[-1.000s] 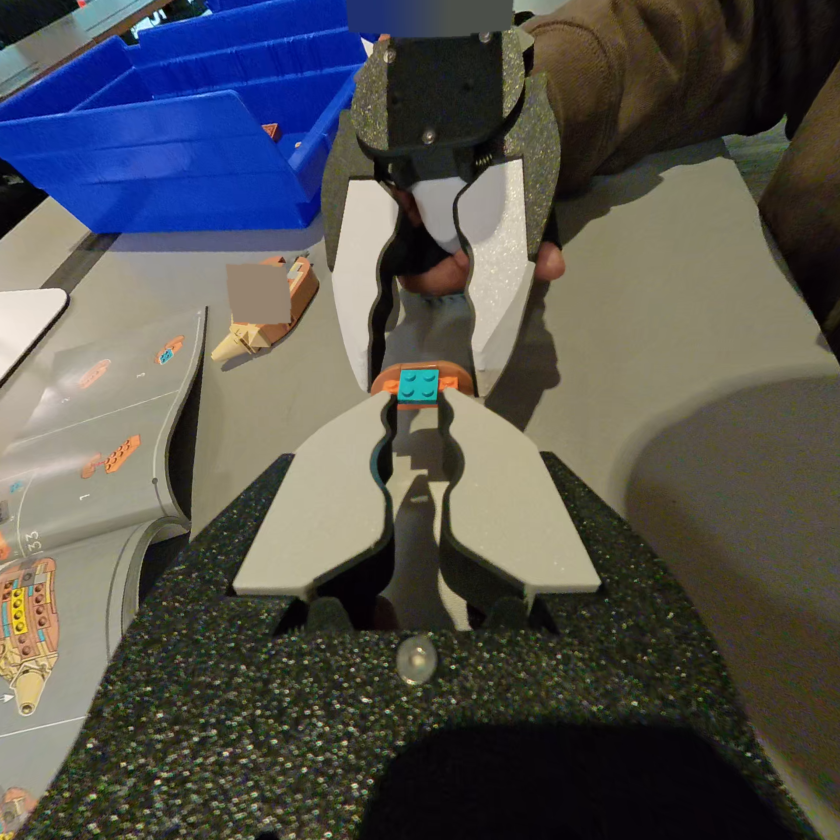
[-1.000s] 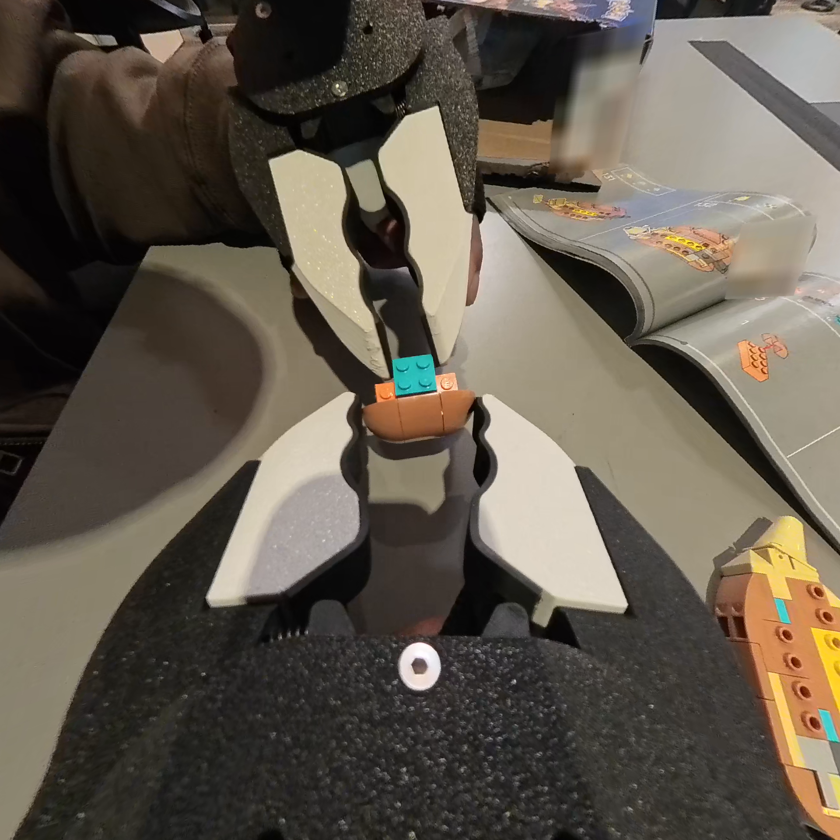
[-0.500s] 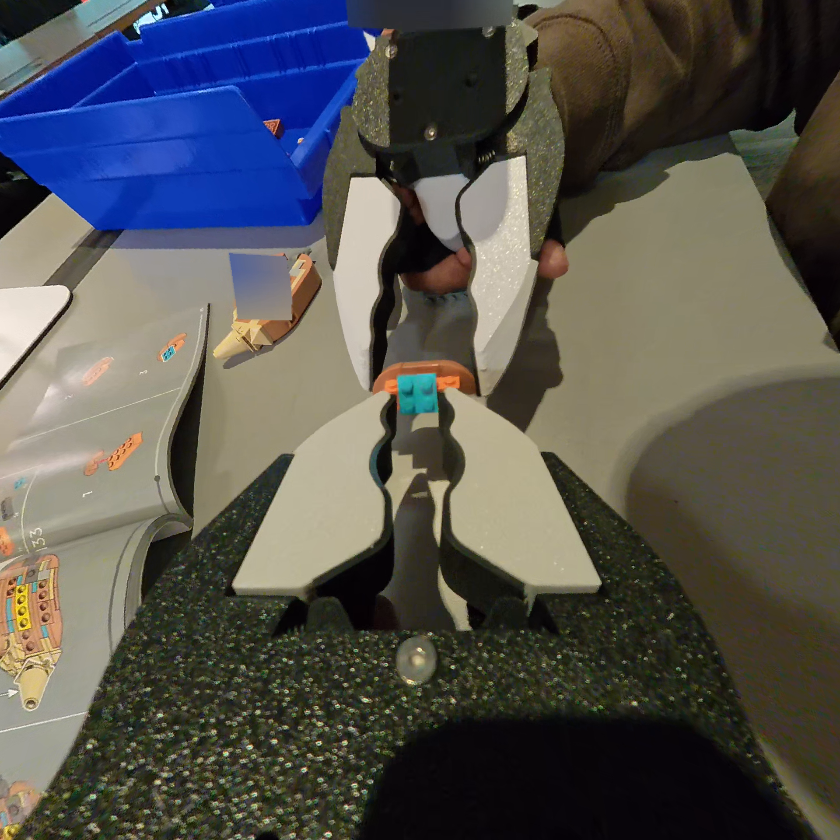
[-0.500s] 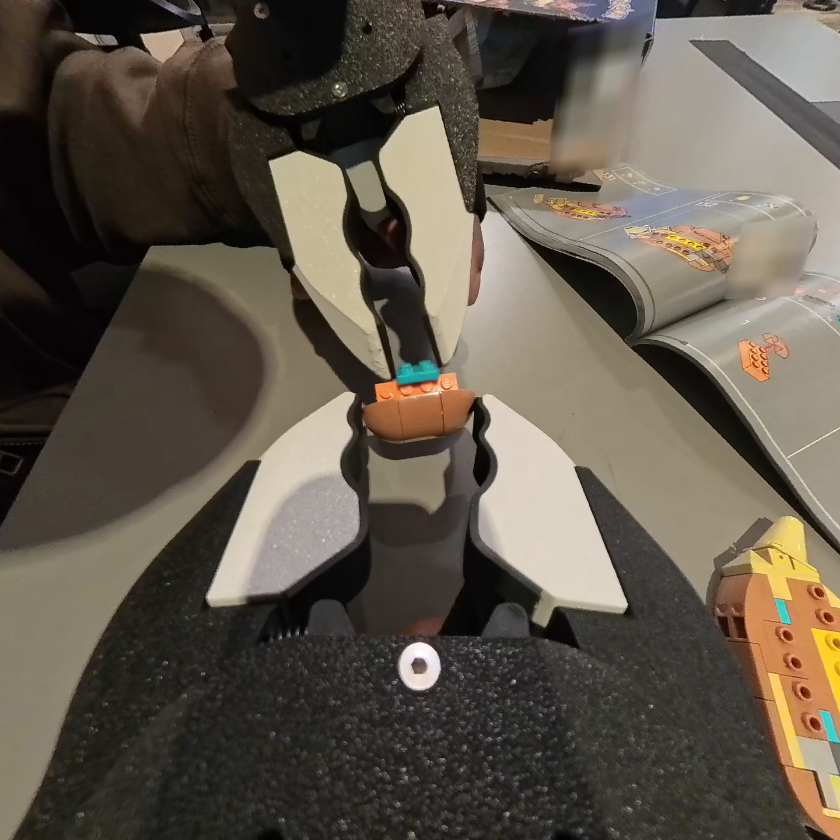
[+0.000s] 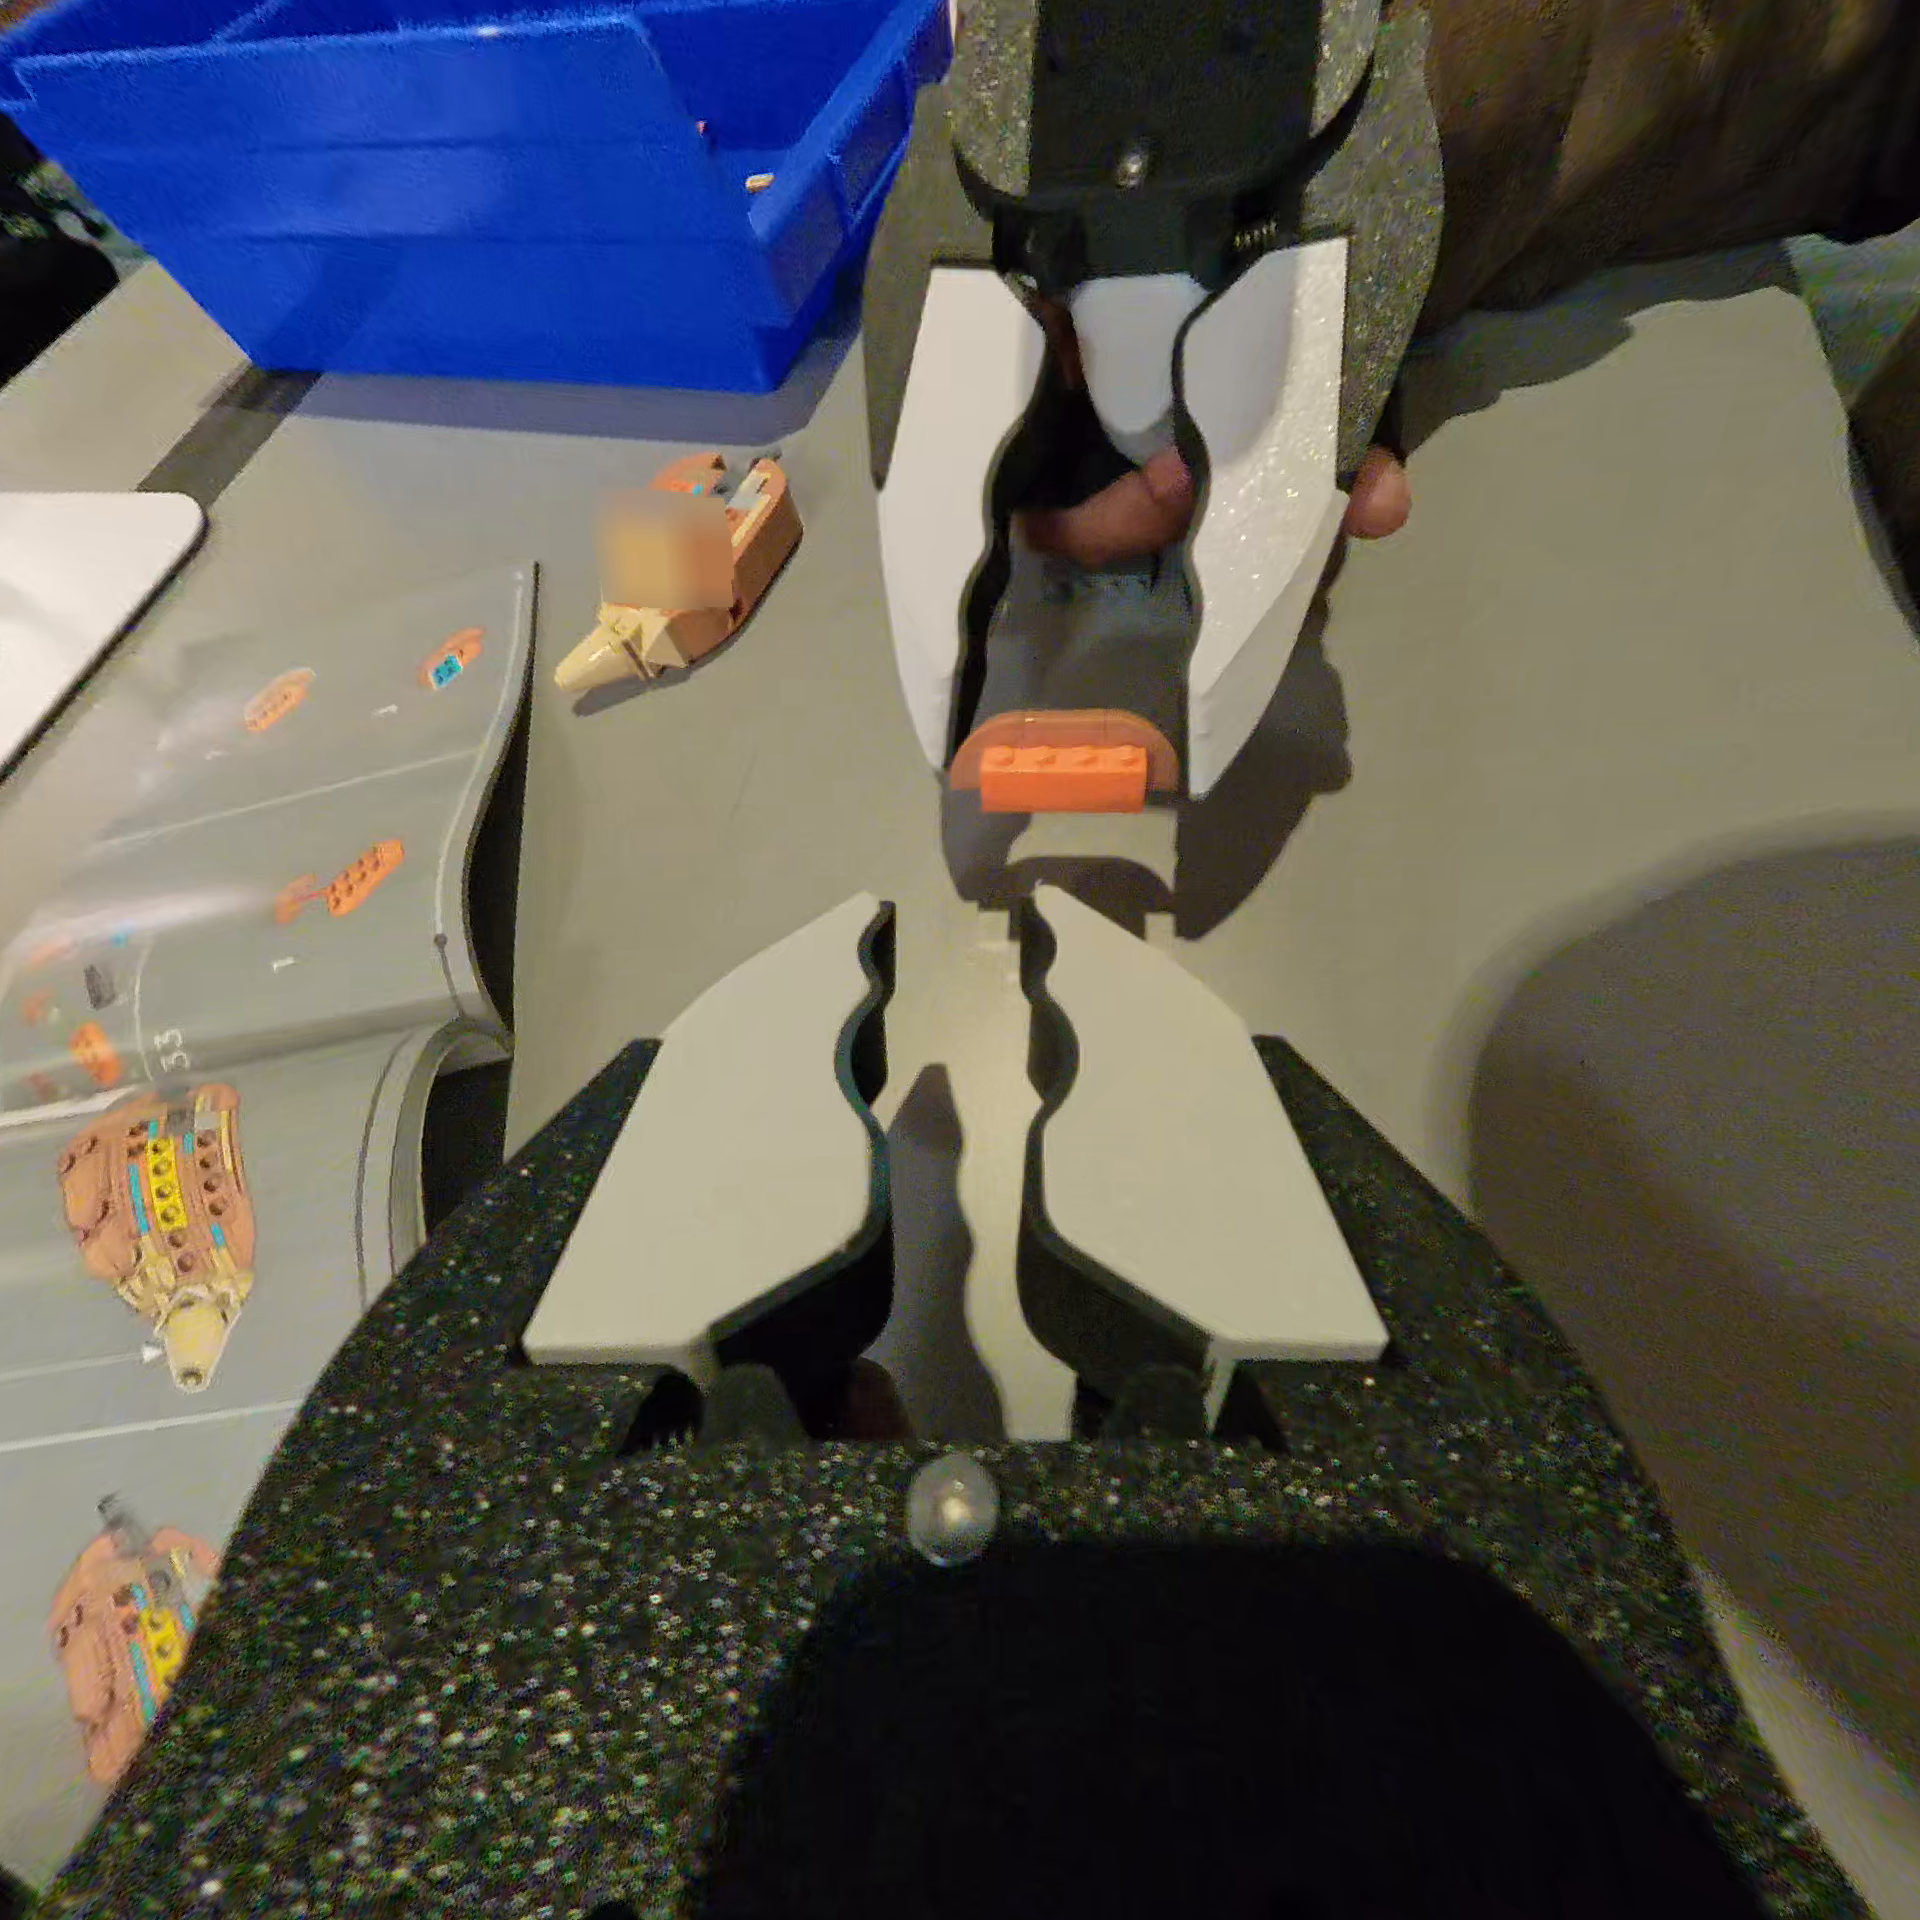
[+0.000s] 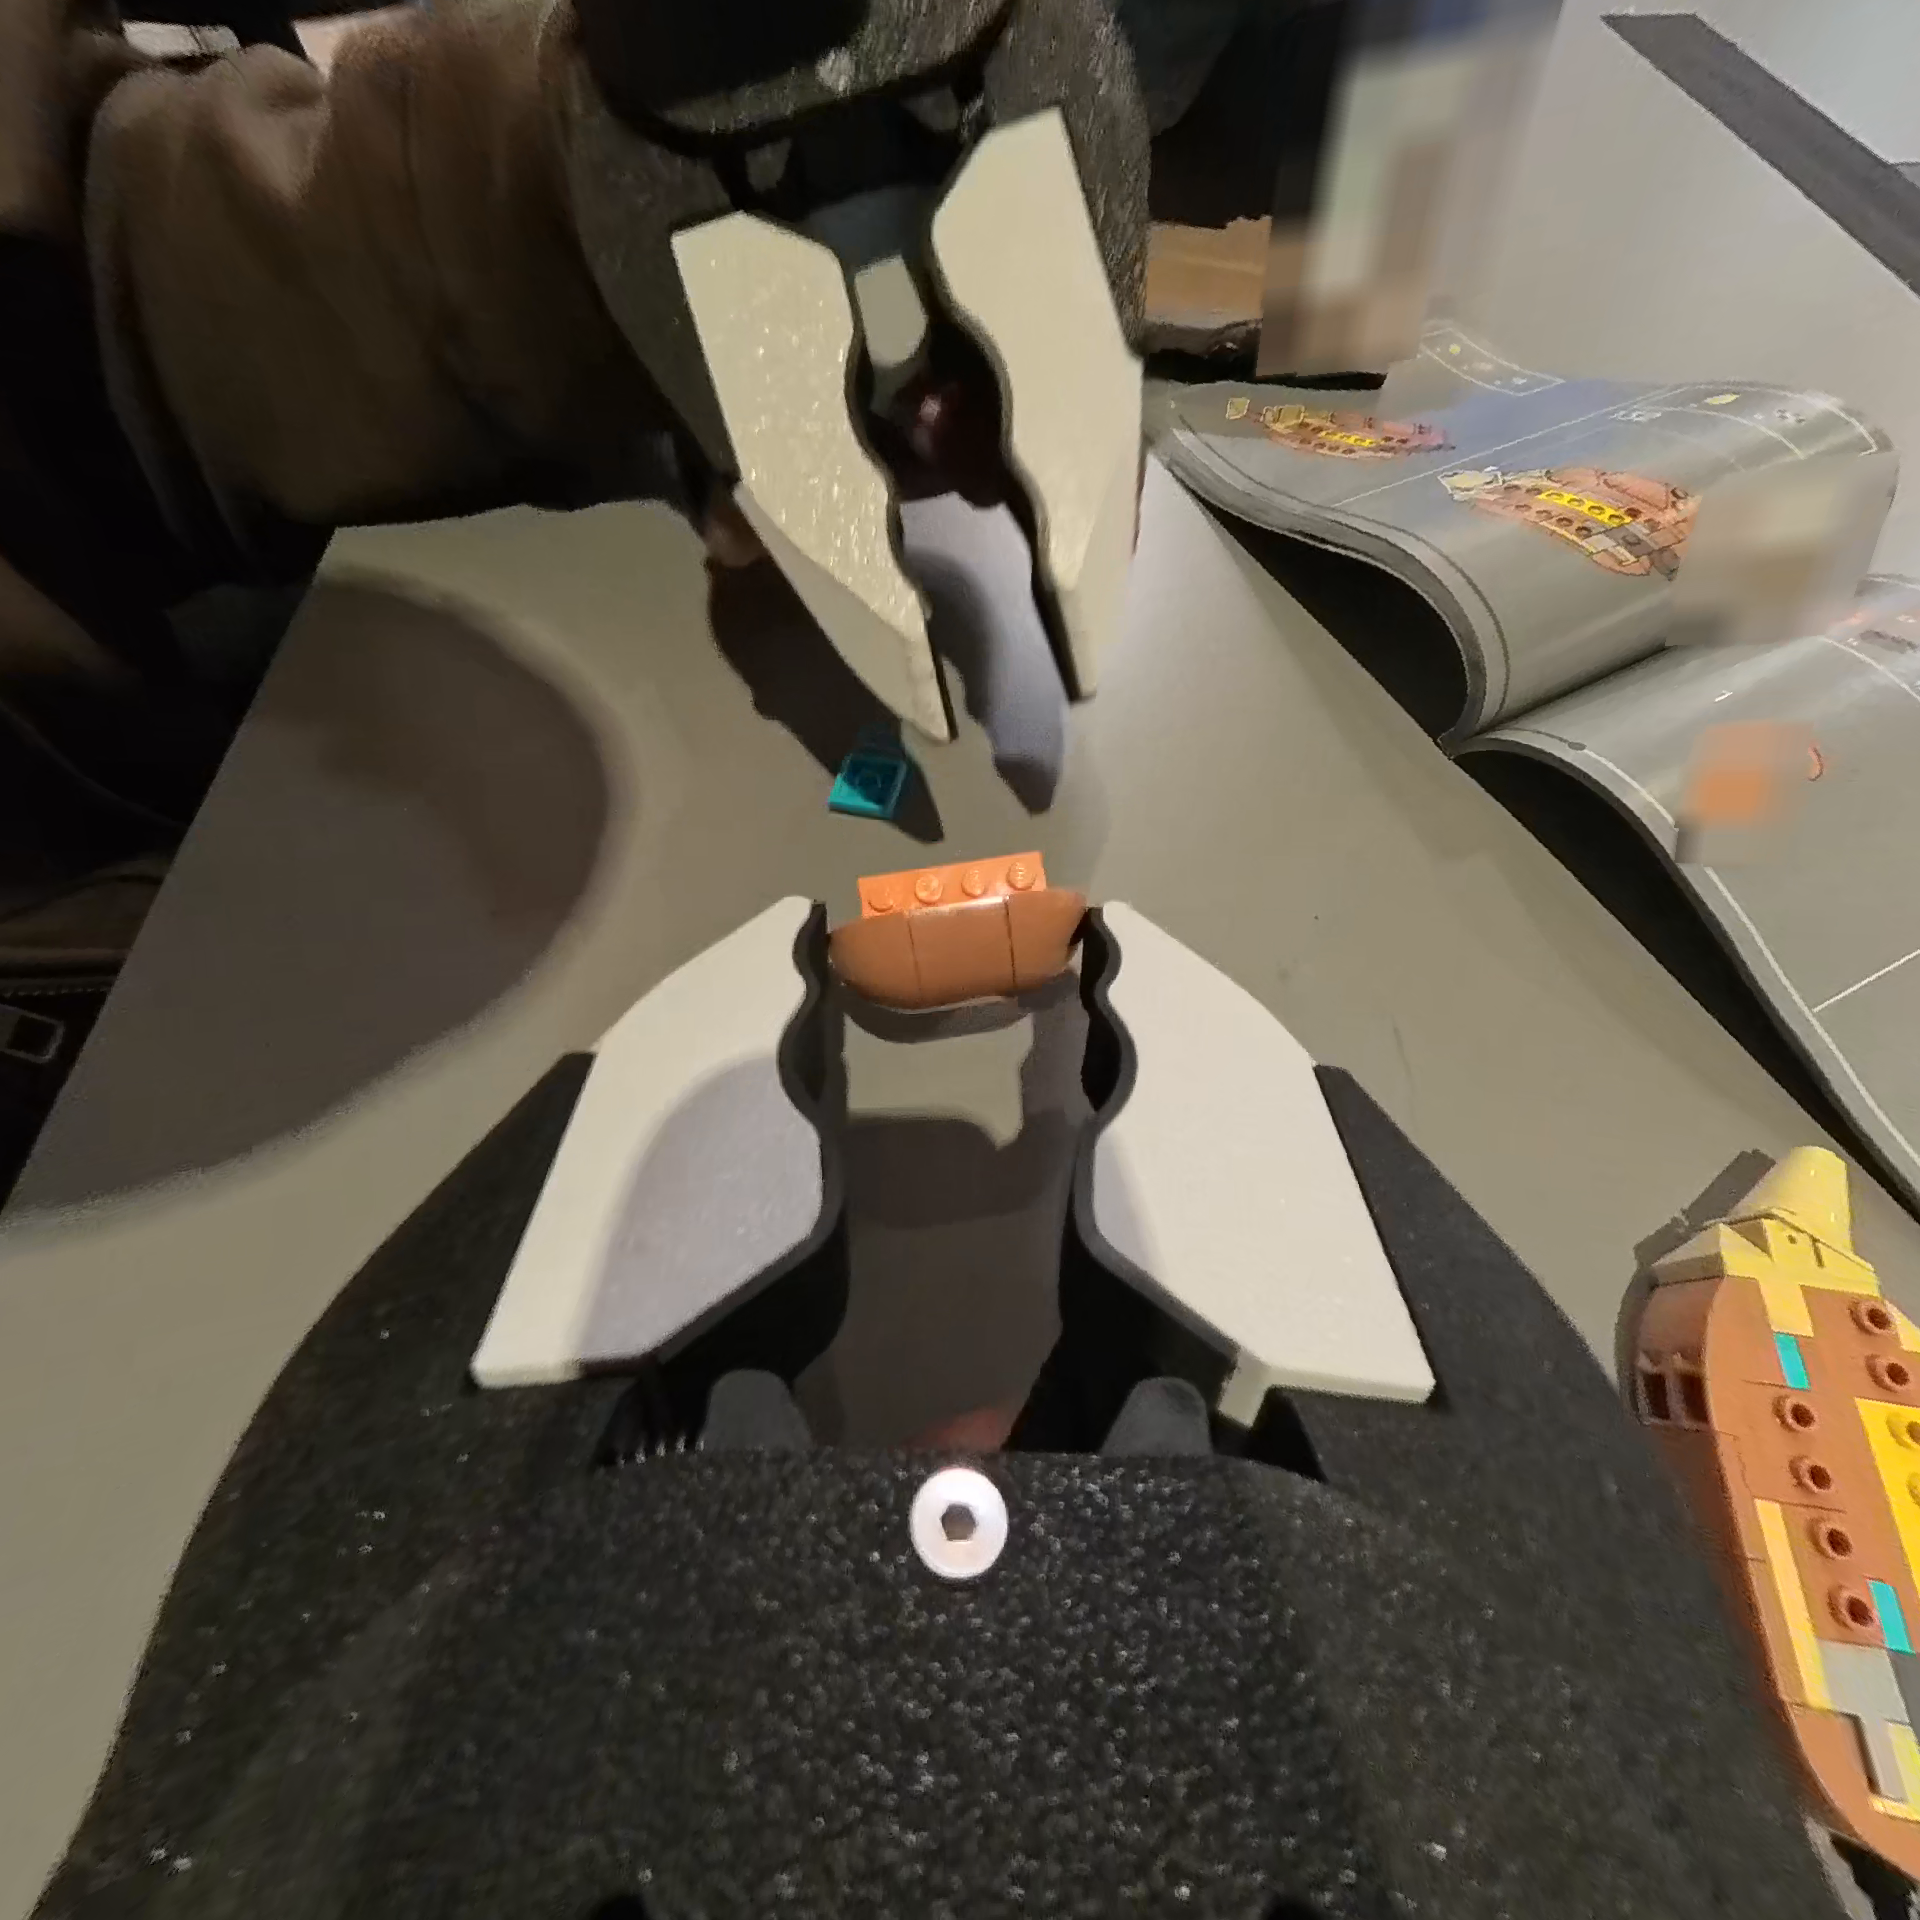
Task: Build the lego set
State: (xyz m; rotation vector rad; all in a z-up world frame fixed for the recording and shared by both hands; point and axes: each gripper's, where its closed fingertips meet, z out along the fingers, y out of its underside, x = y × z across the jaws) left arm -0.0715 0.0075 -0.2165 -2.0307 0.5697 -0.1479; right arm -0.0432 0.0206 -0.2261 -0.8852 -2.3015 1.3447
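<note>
Right claw (image 6: 954,914) grips orange piece (image 6: 951,930) crosswise.

Right gripper (image 6: 951,914) grips brown-and-orange brick piece (image 6: 951,930) at its fingers' tips. Teal plate (image 6: 868,781) lies on grey worktop (image 6: 1299,883), near left gripper (image 6: 1008,707).

A blue bin (image 5: 499,187) stands at the far edge of the grey table (image 5: 1558,623).

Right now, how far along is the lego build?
Done: a partly built ship lies aside. In hand: the right gripper grips a brown curved piece bearing an orange plate. Left: the teal plate lies loose on the table; the left gripper is empty.
</note>
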